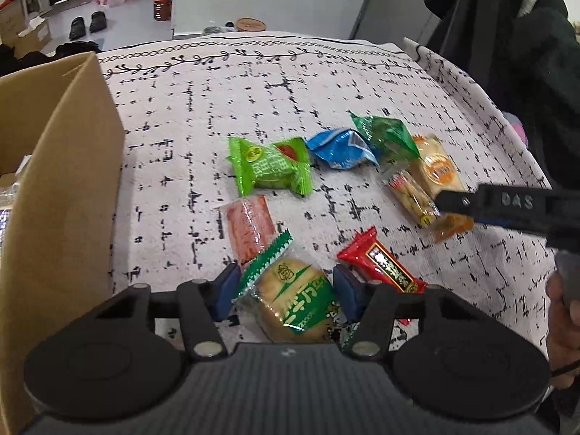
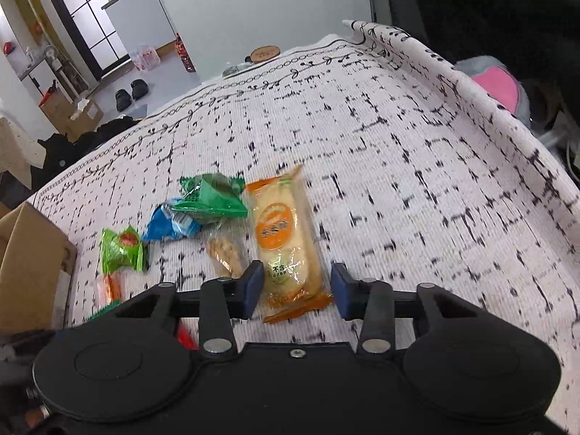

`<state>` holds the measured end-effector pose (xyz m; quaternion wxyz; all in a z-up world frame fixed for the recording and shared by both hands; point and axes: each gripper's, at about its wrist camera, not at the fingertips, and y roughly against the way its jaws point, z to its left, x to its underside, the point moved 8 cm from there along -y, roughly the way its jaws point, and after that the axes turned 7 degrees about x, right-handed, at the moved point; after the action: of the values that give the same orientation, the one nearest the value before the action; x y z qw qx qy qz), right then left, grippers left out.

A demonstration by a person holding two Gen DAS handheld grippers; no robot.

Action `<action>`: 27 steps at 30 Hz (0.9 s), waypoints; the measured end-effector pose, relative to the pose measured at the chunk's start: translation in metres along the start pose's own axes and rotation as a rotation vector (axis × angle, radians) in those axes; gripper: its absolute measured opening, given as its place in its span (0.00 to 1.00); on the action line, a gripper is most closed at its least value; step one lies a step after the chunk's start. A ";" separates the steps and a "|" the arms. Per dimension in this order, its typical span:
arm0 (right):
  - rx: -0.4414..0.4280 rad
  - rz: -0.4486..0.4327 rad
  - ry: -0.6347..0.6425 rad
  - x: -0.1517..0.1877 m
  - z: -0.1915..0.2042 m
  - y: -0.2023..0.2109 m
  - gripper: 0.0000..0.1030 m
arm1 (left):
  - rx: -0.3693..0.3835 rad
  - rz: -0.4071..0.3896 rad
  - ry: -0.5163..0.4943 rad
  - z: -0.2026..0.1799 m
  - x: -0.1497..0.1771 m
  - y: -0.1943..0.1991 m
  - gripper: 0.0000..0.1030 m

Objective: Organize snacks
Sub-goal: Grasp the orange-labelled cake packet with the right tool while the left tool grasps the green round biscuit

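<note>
While both claws are spread, a green biscuit packet point(image 1: 290, 297) is framed by the left claw point(image 1: 286, 291), an orange bread packet point(image 2: 286, 250) by the right claw point(image 2: 295, 290).

Both my grippers are low over the table, with fingers spread.

My left gripper point(image 1: 286, 290) points forward and its jaws stand apart, one blue pad point(image 1: 224, 290) on each side of a green-striped cake packet point(image 1: 293, 297), without pressing it. My right gripper point(image 2: 295, 290) is also wide, its pads point(image 2: 252, 284) on both sides of an orange bread packet point(image 2: 286, 243), a gap on each side. From the left wrist view, my right hand point(image 1: 563, 311) holds its handle at the far right.
</note>
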<state>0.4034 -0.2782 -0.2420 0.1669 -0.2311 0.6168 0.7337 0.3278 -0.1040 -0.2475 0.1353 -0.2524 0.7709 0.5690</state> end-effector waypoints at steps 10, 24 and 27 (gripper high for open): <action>-0.017 0.091 -0.043 0.037 -0.012 0.030 0.37 | 0.026 0.007 0.065 0.007 0.000 0.007 0.66; 0.014 0.044 -0.031 0.028 -0.007 0.030 0.58 | -0.080 -0.003 -0.024 -0.009 -0.006 -0.003 0.82; 0.019 0.027 -0.006 0.026 0.001 0.026 0.59 | -0.131 0.040 -0.059 -0.005 0.004 -0.005 0.82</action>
<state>0.3676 -0.2834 -0.2344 0.1609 -0.2189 0.6262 0.7308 0.3277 -0.1105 -0.2524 0.1298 -0.2285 0.7324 0.6281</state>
